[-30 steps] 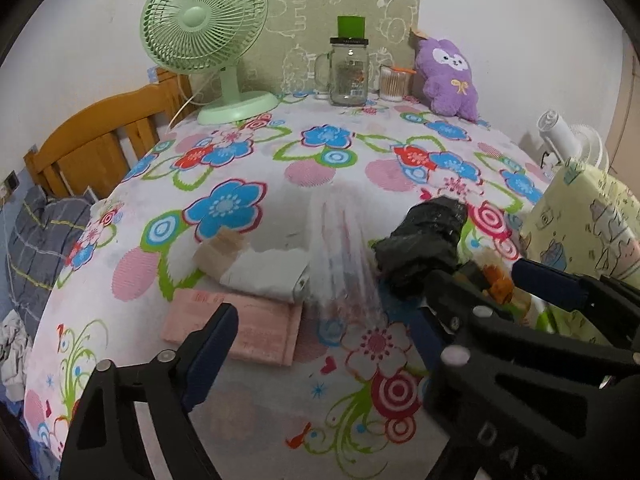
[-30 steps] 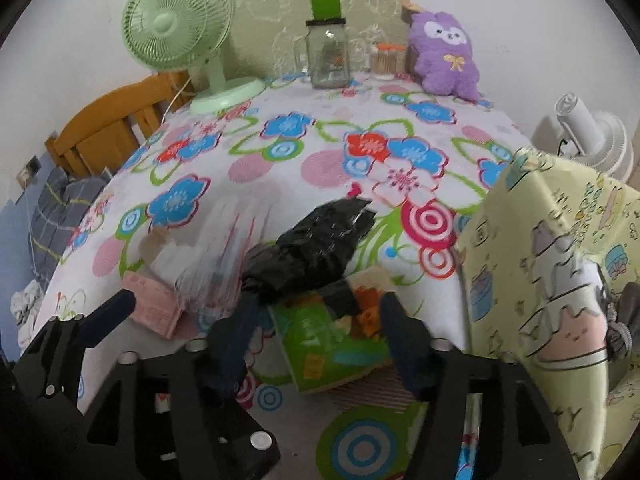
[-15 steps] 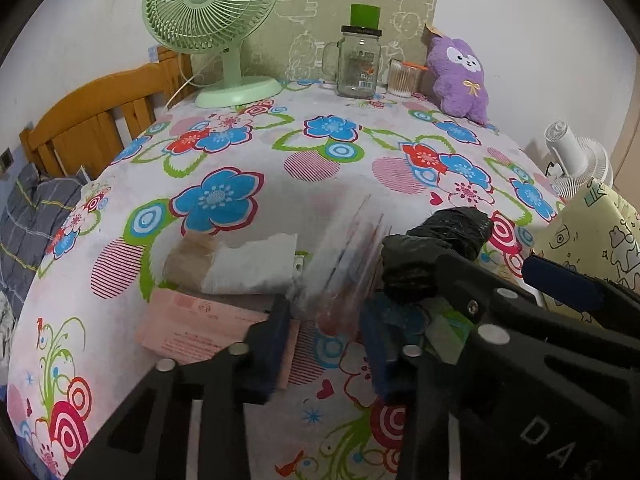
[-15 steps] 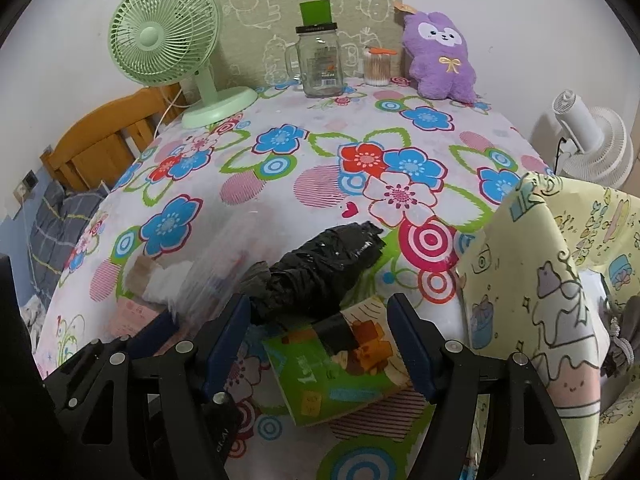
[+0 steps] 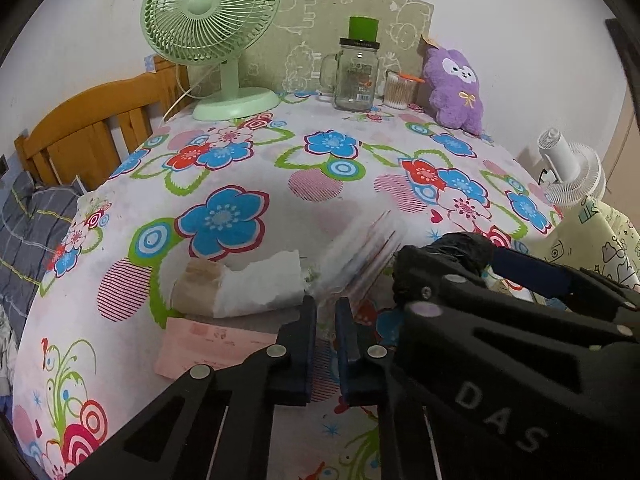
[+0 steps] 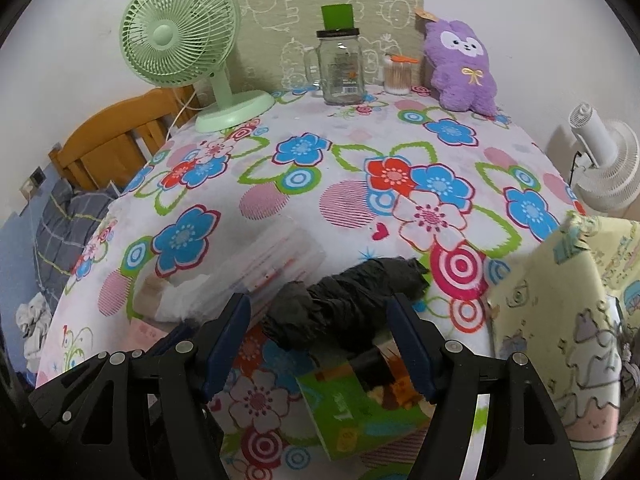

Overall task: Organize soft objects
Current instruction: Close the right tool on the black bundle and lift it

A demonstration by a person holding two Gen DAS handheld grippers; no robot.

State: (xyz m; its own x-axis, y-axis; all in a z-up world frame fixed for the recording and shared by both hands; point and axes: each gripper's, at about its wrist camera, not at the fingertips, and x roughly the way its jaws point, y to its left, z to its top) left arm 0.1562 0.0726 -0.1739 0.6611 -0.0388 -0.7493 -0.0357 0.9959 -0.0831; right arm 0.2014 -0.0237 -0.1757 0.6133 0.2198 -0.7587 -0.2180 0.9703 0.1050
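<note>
A clear, red-striped plastic bag point(image 5: 360, 256) (crumpled, translucent) is seen on the flowered tablecloth point(image 5: 240, 168); its near edge is being pinched by the closing left gripper point(image 5: 325, 312). A crumpled black plastic bag point(image 6: 344, 304) is straddled, untouched, by the half-open right gripper point(image 6: 320, 316).

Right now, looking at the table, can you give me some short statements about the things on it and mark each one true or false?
1. The green fan stands at the far left of the table. True.
2. The purple plush lies on its side. False: it sits upright.
3. The black bag lies between the right tongs' fingers. True.
4. The jar stands right of the plush. False: it stands left of it.
</note>
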